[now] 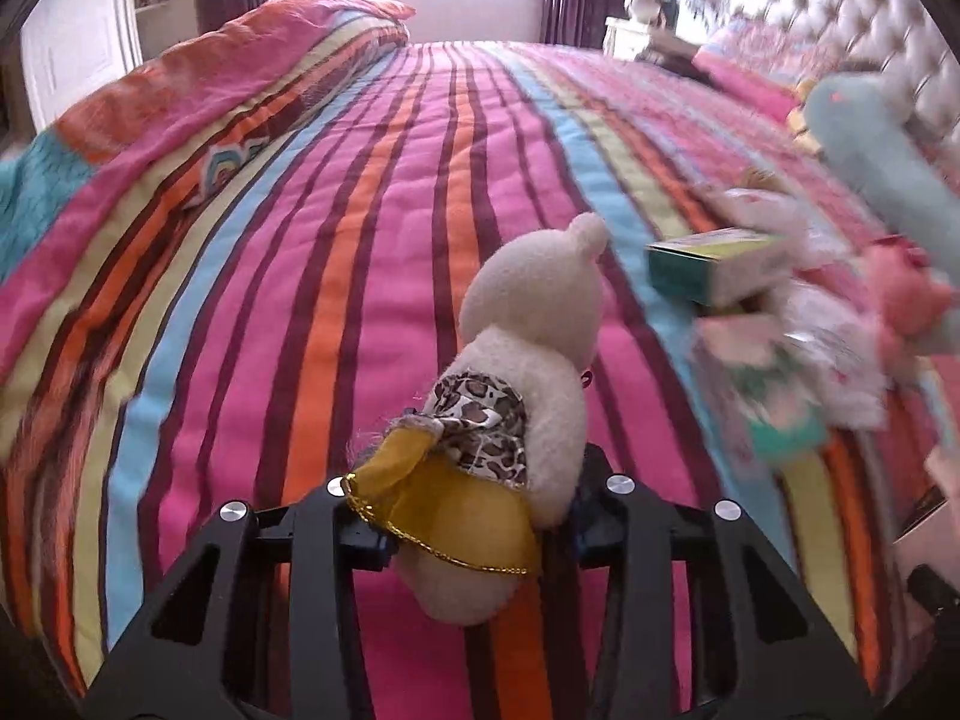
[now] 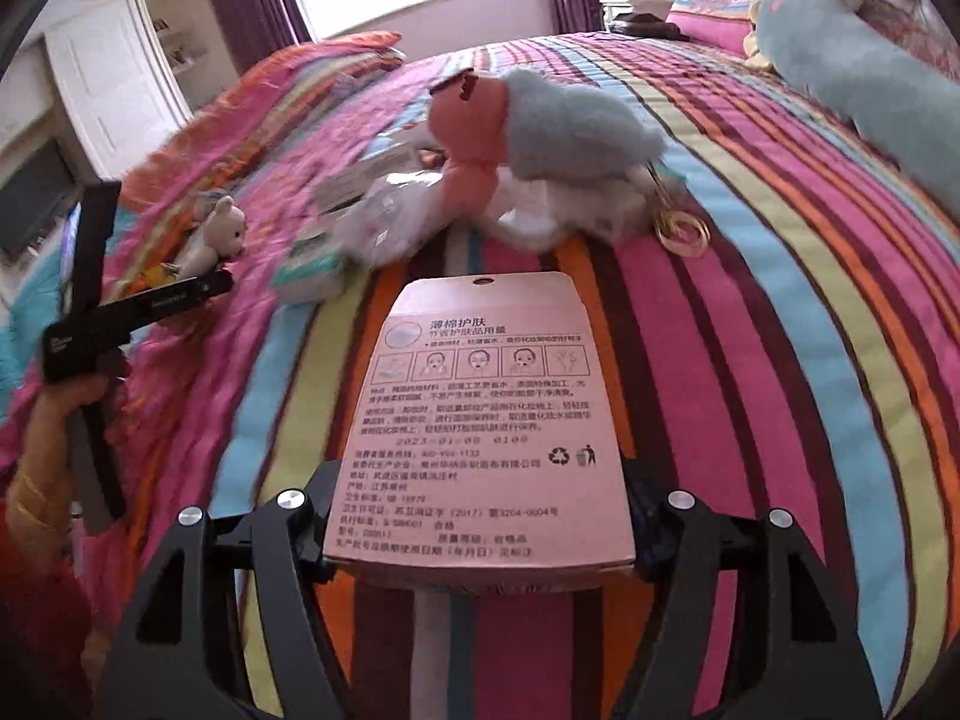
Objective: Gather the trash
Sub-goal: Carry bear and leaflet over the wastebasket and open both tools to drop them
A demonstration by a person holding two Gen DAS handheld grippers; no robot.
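My left gripper (image 1: 474, 531) is shut on a small white plush bear (image 1: 528, 360) in a leopard top and yellow skirt, held above the striped bed; the bear also shows in the right wrist view (image 2: 219, 234). My right gripper (image 2: 480, 534) is shut on a flat pink cotton-pad packet (image 2: 480, 420) with printed text. A heap of trash lies ahead on the bed: a teal and white carton (image 1: 714, 267), a crumpled clear wrapper (image 2: 378, 222) and a small teal pack (image 2: 312, 270).
The striped bedspread (image 2: 750, 330) covers the whole bed. A pink and blue plush toy (image 2: 540, 120) lies on the heap, a long blue plush (image 2: 870, 90) at the right by the tufted headboard. A gold ring (image 2: 681, 231) lies near the heap. A folded quilt (image 1: 180, 96) lies far left.
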